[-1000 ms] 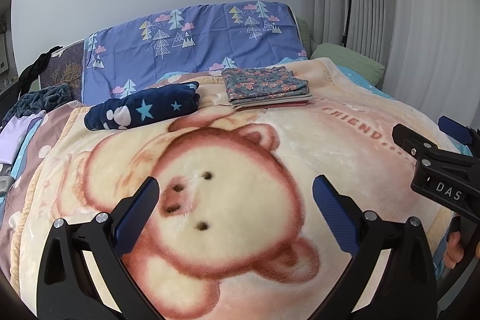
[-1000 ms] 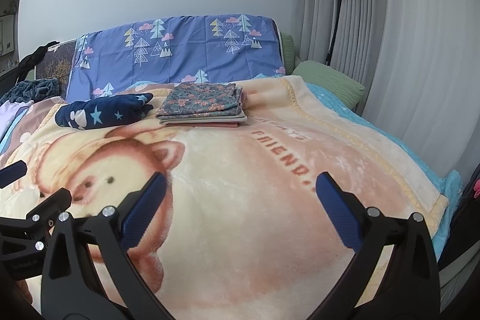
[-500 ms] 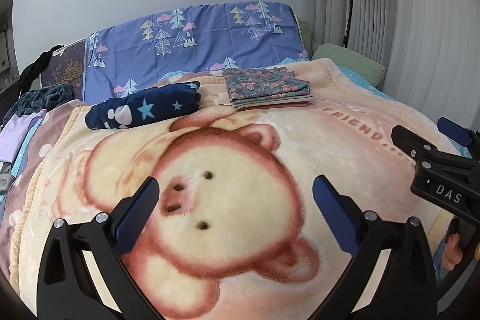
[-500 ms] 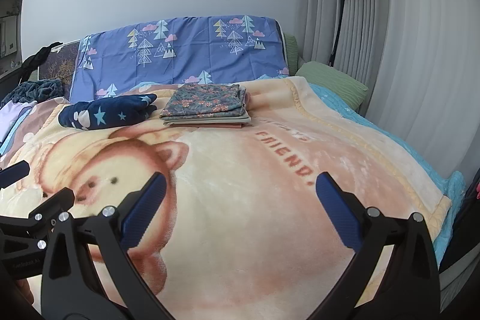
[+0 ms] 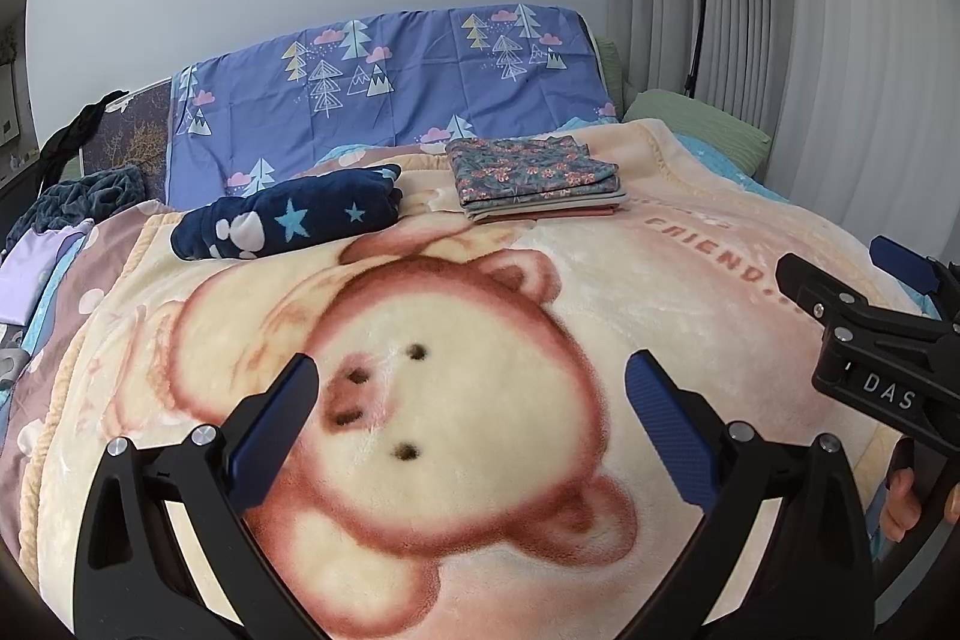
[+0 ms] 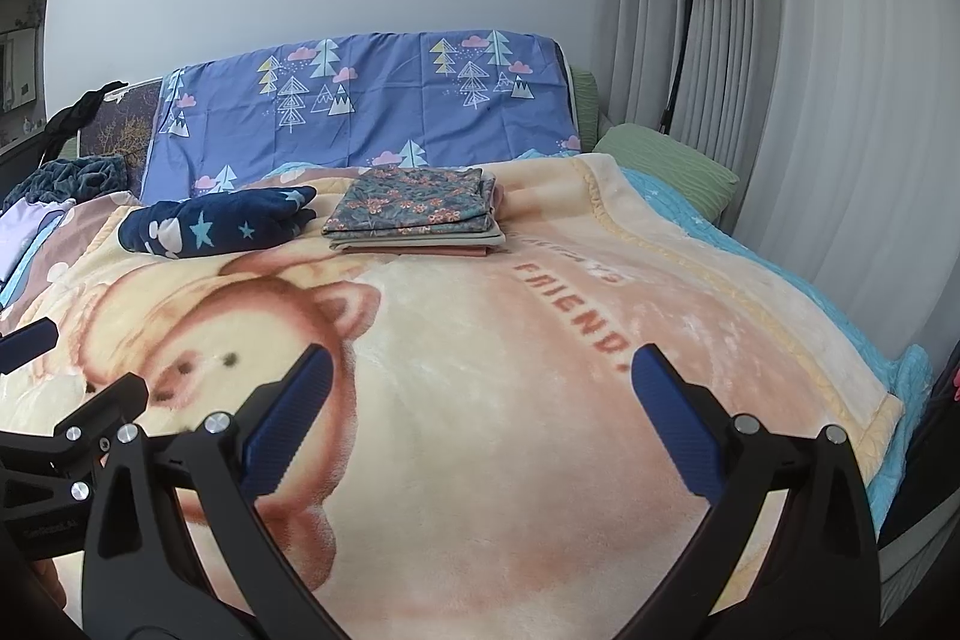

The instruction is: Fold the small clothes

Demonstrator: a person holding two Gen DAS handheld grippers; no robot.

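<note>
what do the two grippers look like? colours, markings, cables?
Both match: black plastic frames with triangular cut-outs and silver screw heads, each with two fingers faced with textured blue pads. Left gripper, right gripper. The right gripper's body, seen from the left wrist view, carries white lettering "DAS". No cables visible. Part of a hand shows beneath it; no sleeve in view.

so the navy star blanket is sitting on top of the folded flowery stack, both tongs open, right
Not quite: the navy star blanket lies beside the folded stack, to its left on the bed, as the right wrist view shows. Both tongs, left and right, are open.
</note>
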